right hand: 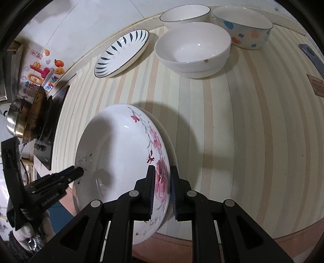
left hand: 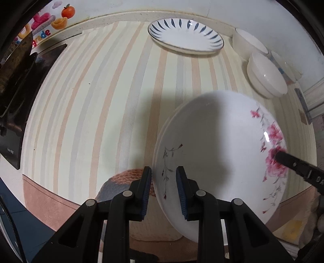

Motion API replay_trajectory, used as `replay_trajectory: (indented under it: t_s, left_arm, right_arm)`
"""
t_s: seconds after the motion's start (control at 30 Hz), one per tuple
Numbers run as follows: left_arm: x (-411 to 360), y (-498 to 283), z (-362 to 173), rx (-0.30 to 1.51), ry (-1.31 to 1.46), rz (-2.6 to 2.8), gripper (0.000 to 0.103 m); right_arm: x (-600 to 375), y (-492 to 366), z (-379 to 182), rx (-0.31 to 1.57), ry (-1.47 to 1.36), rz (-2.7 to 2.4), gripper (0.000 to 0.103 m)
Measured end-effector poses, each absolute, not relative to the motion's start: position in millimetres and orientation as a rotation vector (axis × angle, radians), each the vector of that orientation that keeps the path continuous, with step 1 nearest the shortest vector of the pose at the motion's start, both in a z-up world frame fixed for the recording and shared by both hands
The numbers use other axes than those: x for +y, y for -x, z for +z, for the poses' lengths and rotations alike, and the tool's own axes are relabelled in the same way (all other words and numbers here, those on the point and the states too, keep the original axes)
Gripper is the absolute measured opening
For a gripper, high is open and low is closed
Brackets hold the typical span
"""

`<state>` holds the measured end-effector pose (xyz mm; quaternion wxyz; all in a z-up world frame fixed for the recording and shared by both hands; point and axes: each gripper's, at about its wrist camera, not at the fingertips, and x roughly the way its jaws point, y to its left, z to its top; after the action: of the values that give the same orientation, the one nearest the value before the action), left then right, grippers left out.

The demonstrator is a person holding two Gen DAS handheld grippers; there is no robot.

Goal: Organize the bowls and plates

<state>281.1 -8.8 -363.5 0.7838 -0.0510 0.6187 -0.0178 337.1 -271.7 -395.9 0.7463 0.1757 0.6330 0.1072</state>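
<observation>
A white plate with pink flowers (left hand: 218, 153) is held tilted above the striped mat by both grippers. My left gripper (left hand: 164, 182) is shut on its left rim, which carries a thin twig print. My right gripper (right hand: 163, 183) is shut on the opposite rim (right hand: 162, 178), over the pink flowers; its finger shows in the left wrist view (left hand: 293, 163). The left gripper also shows in the right wrist view (right hand: 75, 174). A blue-leaf plate (left hand: 185, 36) (right hand: 121, 53) lies at the back. Three bowls stand to its right: a plain white one (right hand: 192, 50), a white dark-rimmed one (right hand: 185, 15) and a dotted one (right hand: 243, 26).
The striped mat (left hand: 101, 111) covers the counter. A black stove (right hand: 50, 125) with a wok and a steel pot (right hand: 18, 119) stands at the left. A cartoon sticker (left hand: 40, 22) is on the back wall. A blue tool (right hand: 311, 58) and a brown tag lie at the right edge.
</observation>
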Motion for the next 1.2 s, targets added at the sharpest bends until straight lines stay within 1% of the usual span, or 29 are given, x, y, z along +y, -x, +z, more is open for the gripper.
replay_trajectory:
  t_s: [0.03,0.07,0.2,0.3,0.33,0.37,0.4,0.43,0.47,0.6,0.73,0.87,1.0,1.03,1.07,1.13,1.17,1.2]
  left_arm:
    - [-6,-280,-357,1.324,0.117,-0.037,0.023]
    - [-4,-280,-352,1.312,0.122,-0.036,0.023]
    - [7,-285,-323,1.263,0.159,-0.034,0.023]
    - [14,-304,-301,1.224,0.188,-0.035,0.025]
    - [15,-311,-296,1.216,0.199,-0.037,0.027]
    - [16,-322,-292,1.207,0.214,-0.040,0.032]
    - [17,-334,-289,1.201,0.226,-0.037,0.034]
    - [19,-350,-289,1.203,0.239,-0.035,0.034]
    - [19,-364,-291,1.207,0.249,-0.034,0.034]
    - [24,-431,-310,1.221,0.308,-0.006,0.034]
    - [30,-483,-334,1.222,0.317,0.014,0.034]
    - [32,-521,-364,1.281,0.316,0.002,0.034]
    - [29,-538,-382,1.310,0.290,-0.005,0.034]
    - [28,-541,-386,1.318,0.287,-0.006,0.034]
    - [27,-544,-390,1.324,0.283,-0.006,0.034]
    - [23,-548,-396,1.325,0.279,-0.018,0.033]
    - [22,-549,-397,1.312,0.277,-0.027,0.030]
    - [21,-549,-396,1.298,0.279,-0.039,0.024]
  right_arm:
    - [-273,-338,-395,1.402,-0.388,0.231,0.018]
    - [-275,-339,-394,1.411,-0.385,0.224,0.022]
    - [-287,-345,-380,1.423,-0.420,0.230,0.023]
    - [-293,-361,-359,1.407,-0.470,0.257,0.025]
    - [-294,-370,-351,1.391,-0.487,0.272,0.030]
    - [-293,-382,-342,1.374,-0.500,0.290,0.034]
    - [-292,-396,-334,1.355,-0.511,0.311,0.039]
    - [-290,-414,-326,1.330,-0.526,0.331,0.042]
    - [-288,-429,-322,1.316,-0.534,0.344,0.043]
    - [-273,-498,-323,1.280,-0.505,0.334,0.043]
    - [-254,-566,-356,1.325,-0.467,0.311,0.043]
    - [-239,-606,-391,1.375,-0.416,0.288,0.043]
    - [-232,-621,-417,1.402,-0.392,0.274,0.041]
    - [-232,-623,-422,1.405,-0.389,0.268,0.033]
    - [-230,-626,-427,1.409,-0.389,0.271,0.030]
    - [-228,-632,-433,1.411,-0.377,0.268,0.021]
    - [-226,-634,-436,1.411,-0.361,0.259,0.020]
    - [-224,-636,-440,1.407,-0.349,0.255,0.018]
